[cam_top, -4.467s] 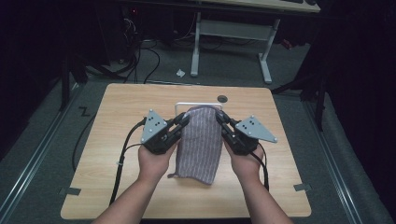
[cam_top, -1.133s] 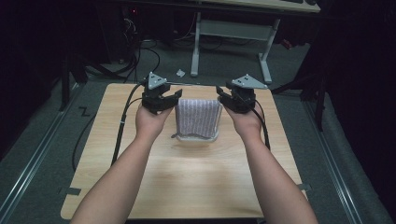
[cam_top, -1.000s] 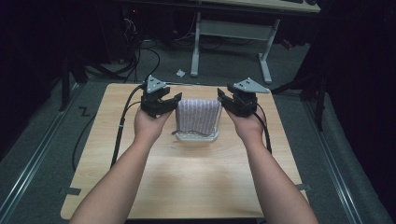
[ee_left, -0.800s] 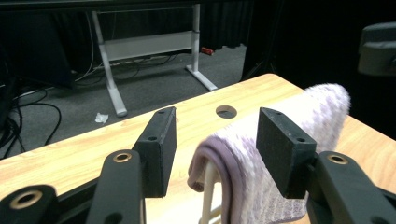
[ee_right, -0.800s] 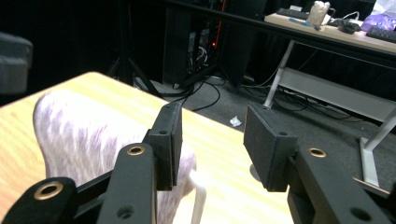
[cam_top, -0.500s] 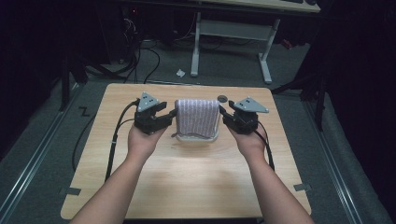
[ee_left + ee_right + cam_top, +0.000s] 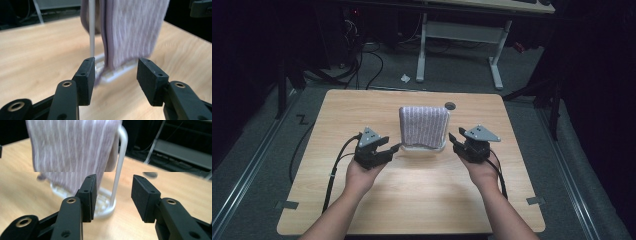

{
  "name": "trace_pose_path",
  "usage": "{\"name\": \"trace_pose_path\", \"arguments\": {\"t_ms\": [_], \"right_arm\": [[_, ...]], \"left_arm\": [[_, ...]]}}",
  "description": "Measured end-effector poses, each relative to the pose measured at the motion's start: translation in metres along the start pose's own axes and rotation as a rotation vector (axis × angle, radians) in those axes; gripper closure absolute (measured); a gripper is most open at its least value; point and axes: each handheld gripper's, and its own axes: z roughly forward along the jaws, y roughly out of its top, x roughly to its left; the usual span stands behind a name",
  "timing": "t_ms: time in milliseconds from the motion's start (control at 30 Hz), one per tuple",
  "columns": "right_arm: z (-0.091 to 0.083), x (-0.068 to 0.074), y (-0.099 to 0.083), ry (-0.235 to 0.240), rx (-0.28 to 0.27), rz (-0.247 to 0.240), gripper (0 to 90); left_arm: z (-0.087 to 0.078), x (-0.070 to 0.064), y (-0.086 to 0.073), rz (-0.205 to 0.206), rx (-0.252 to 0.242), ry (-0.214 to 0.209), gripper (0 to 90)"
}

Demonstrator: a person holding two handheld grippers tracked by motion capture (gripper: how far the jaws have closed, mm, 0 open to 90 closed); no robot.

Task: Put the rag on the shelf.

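A purple striped towel point(image 7: 423, 126) hangs over a white wire rack point(image 7: 427, 148) at the middle of the wooden table point(image 7: 362, 115). My left gripper point(image 7: 393, 149) sits just left of the rack's base, open and holding nothing; in the left gripper view the towel point(image 7: 130, 30) hangs straight ahead of the jaws, with the rack's white upright point(image 7: 92, 27) beside it. My right gripper point(image 7: 453, 139) is just right of the rack, open and holding nothing. In the right gripper view the towel point(image 7: 72, 152) and the rack's upright point(image 7: 120, 162) stand close ahead.
A small dark round spot point(image 7: 450, 105) lies on the table behind the rack. Black cables point(image 7: 337, 170) trail off the table's left side. A white desk frame point(image 7: 462, 35) and cables stand on the floor beyond the far edge.
Both grippers let go of the towel, leaving it draped over the rack, and drew back toward the person. Earlier they held it up spread out over the table.
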Motion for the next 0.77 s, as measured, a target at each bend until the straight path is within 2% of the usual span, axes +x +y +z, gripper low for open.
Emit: {"name": "trace_pose_path", "arguments": {"t_ms": [200, 333, 400, 467, 500, 533, 567, 600, 633, 700, 767], "right_arm": [[-0.001, 0.006, -0.038, 0.028, 0.057, 0.026, 54.1], [-0.005, 0.013, -0.063, 0.042, 0.096, 0.039, 51.7], [-0.012, 0.016, -0.079, 0.050, 0.121, 0.041, 48.5], [-0.026, 0.020, -0.100, 0.049, 0.123, 0.037, 49.4], [-0.032, 0.020, -0.108, 0.061, 0.136, 0.048, 50.3], [-0.038, 0.019, -0.109, 0.078, 0.157, 0.072, 47.9], [-0.042, 0.017, -0.109, 0.081, 0.147, 0.087, 47.9], [-0.046, 0.016, -0.110, 0.067, 0.131, 0.086, 48.3], [-0.047, 0.014, -0.110, 0.059, 0.132, 0.094, 48.3], [-0.044, 0.012, -0.110, 0.049, 0.137, 0.102, 48.2], [-0.042, 0.013, -0.108, 0.050, 0.134, 0.113, 48.0]], "left_arm": [[-0.007, -0.001, -0.035, -0.020, 0.047, -0.019, 48.7], [-0.015, -0.002, -0.063, -0.039, 0.094, -0.057, 47.9], [-0.026, -0.006, -0.079, -0.043, 0.101, -0.057, 47.0], [-0.041, -0.009, -0.098, -0.052, 0.078, -0.046, 45.8], [-0.044, -0.009, -0.099, -0.064, 0.123, -0.046, 48.1], [-0.046, -0.009, -0.096, -0.063, 0.124, -0.060, 45.2], [-0.049, -0.009, -0.096, -0.053, 0.095, -0.067, 43.6], [-0.050, -0.008, -0.095, -0.051, 0.087, -0.064, 44.1], [-0.047, -0.006, -0.096, -0.067, 0.097, -0.065, 44.1], [-0.041, -0.005, -0.098, -0.112, 0.112, -0.095, 44.2], [-0.036, -0.008, -0.098, -0.099, 0.128, -0.099, 44.0]]}}
